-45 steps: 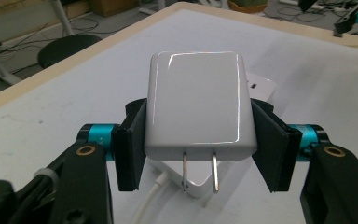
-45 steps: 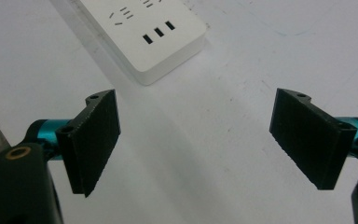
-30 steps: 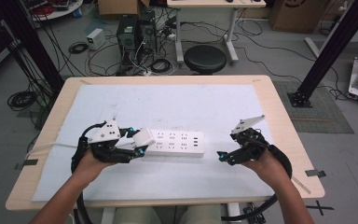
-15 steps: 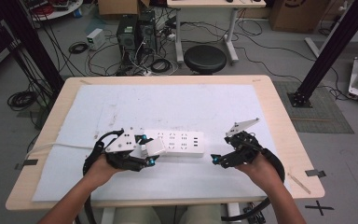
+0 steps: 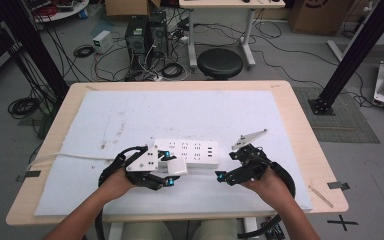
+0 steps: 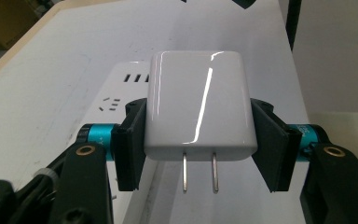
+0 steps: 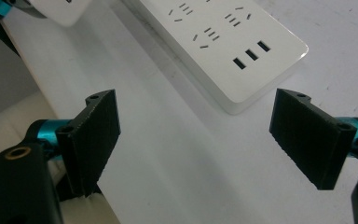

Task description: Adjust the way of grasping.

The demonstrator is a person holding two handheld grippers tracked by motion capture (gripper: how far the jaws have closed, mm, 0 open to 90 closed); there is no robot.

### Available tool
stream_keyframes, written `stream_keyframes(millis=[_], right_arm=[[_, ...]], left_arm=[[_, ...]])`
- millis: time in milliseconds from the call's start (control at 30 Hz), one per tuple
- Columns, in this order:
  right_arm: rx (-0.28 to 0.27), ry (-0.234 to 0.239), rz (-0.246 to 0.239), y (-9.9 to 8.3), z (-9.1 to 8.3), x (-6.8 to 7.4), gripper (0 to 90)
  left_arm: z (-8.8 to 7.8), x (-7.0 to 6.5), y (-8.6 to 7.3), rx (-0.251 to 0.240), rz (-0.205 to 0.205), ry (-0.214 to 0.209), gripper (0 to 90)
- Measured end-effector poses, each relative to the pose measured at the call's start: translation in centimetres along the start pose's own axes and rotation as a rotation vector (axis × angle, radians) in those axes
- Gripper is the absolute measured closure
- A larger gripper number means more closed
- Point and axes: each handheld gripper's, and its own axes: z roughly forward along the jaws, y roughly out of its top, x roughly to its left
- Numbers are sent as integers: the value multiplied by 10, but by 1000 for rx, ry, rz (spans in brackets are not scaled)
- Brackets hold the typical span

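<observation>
from the high view, the left gripper (image 5: 172, 172) sits at the near left of the white mat (image 5: 130, 115), its jaws pinching a white charger (image 5: 176, 167) that hangs just off the near left end of the white power strip (image 5: 190, 152). the strip lies across the middle of the mat, its cord (image 5: 65, 157) running off over the mat's left edge. the right gripper (image 5: 223, 176) rests near the strip's right end, just in front of it and not touching. behind the strip the mat is bare all the way to the table's (image 5: 300, 125) far edge, and there is bare mat to the right of the right gripper before the mat's edge. the near edge of the mat lies close under both wrists.

in the left gripper view, the charger (image 6: 198, 105) is clamped on its two flat sides between the black pads (image 6: 130, 144), its two metal prongs (image 6: 200, 172) pointing back toward the camera and free of any contact. the power strip (image 6: 121, 100) shows behind and to the left of the charger, with sockets and slots visible on its top.

in the right gripper view, the right gripper (image 7: 214, 140) has its jaws spread wide with only bare mat (image 7: 177, 163) between them. the corner of the power strip (image 7: 242, 51), with its three small slots, lies just beyond the gap, nearer the right-hand pad and apart from it. the charger (image 7: 60, 11) shows at the top left corner.
</observation>
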Motion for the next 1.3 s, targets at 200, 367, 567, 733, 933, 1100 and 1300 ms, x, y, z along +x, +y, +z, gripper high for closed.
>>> stream_keyframes(millis=[200,367,567,733,933,1100,1300], right_arm=[[-11,62,46,2,5,0,163],[-34,120,102,5,7,0,163],[-46,167,137,8,11,1,163],[-65,238,181,9,14,0,163],[-68,301,233,11,19,-1,163],[-79,372,282,13,21,0,163],[-66,411,326,17,25,0,163]], left_arm=[[5,3,0,-4,2,-7,425],[9,4,2,-8,11,-12,425],[14,4,5,-17,20,-23,425],[17,5,6,-23,24,-28,425],[22,3,9,-27,35,-35,425],[24,3,11,-42,38,-38,425],[27,4,11,-78,15,-46,425]])
